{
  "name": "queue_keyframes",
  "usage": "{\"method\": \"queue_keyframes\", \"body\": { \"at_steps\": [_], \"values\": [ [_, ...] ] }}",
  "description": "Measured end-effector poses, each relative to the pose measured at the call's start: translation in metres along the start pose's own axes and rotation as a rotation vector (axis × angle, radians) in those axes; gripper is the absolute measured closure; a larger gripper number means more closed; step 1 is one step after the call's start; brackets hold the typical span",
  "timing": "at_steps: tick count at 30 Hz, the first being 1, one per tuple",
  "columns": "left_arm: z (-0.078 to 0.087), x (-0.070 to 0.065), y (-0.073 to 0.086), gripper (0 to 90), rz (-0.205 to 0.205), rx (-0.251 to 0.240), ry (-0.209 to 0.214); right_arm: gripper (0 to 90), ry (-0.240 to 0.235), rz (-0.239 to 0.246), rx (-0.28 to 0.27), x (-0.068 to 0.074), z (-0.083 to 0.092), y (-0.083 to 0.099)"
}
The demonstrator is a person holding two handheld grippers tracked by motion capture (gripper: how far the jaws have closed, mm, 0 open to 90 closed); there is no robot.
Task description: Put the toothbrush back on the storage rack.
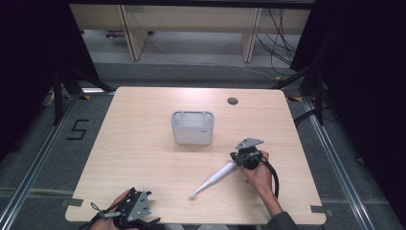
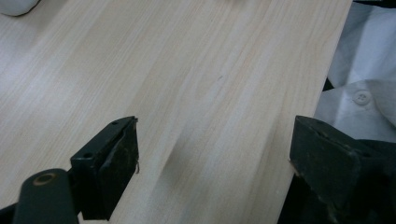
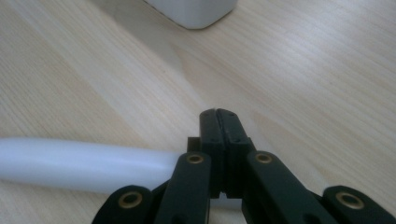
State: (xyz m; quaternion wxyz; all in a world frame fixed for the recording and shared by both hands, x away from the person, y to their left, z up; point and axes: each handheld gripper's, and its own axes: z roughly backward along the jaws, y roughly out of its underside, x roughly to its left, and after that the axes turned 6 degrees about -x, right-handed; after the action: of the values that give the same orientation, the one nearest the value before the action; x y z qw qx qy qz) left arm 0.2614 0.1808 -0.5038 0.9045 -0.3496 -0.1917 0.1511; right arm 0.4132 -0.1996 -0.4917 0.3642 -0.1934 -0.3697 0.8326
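Pale wood-grain bench (image 1: 143, 143), flat and matte, with rounded corners and a small dark round hole (image 1: 232, 101) near the far edge. At the middle, a white plastic bin (image 1: 192, 127), boxy with rounded corners, smooth walls and an open top.

On the right half, nearer than the bin: a long white utensil (image 1: 213, 180), smooth and slightly translucent, rod-shaped, thicker at the held end and tapering to a small rounded knob at the free end. Long axis diagonal, free end pointing near-left, thick end far-right and raised a little, tip at or just above the wood; cannot tell which.

Right hand-held gripper (image 1: 246, 155), black with a grey three-cornered plate on top, clamped on the thick end of the utensil; in the right gripper view, black jaws pressed together (image 3: 219, 140) with the white shaft (image 3: 84, 163) running off to the left from them.

Left hand-held gripper (image 1: 134, 207) at the near-left bench edge, jaws spread wide (image 2: 210, 158) over bare wood, nothing between them. White buttoned cloth (image 2: 359, 88) past the bench edge in the left gripper view.
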Motion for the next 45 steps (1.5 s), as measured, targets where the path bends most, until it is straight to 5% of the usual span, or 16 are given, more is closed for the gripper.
{"method": "queue_keyframes", "body": {
  "at_steps": [31, 36, 37, 45],
  "values": [
    [0.001, -0.001, 0.000, 15.3, 0.002, -0.003, 0.000, 88.4, -0.025, 0.046, 0.034, 0.023, 0.024, 0.014],
    [0.001, 0.000, 0.000, 15.3, -0.002, 0.002, -0.003, 87.7, -0.032, 0.011, 0.056, 0.028, 0.027, 0.015],
    [0.001, 0.000, 0.000, 15.3, 0.001, 0.000, -0.001, 87.7, -0.044, 0.046, 0.032, 0.027, 0.026, 0.016],
    [0.000, 0.000, 0.000, 15.3, 0.000, 0.002, -0.002, 87.4, -0.023, 0.037, 0.039, 0.037, 0.031, 0.019]
  ]
}}
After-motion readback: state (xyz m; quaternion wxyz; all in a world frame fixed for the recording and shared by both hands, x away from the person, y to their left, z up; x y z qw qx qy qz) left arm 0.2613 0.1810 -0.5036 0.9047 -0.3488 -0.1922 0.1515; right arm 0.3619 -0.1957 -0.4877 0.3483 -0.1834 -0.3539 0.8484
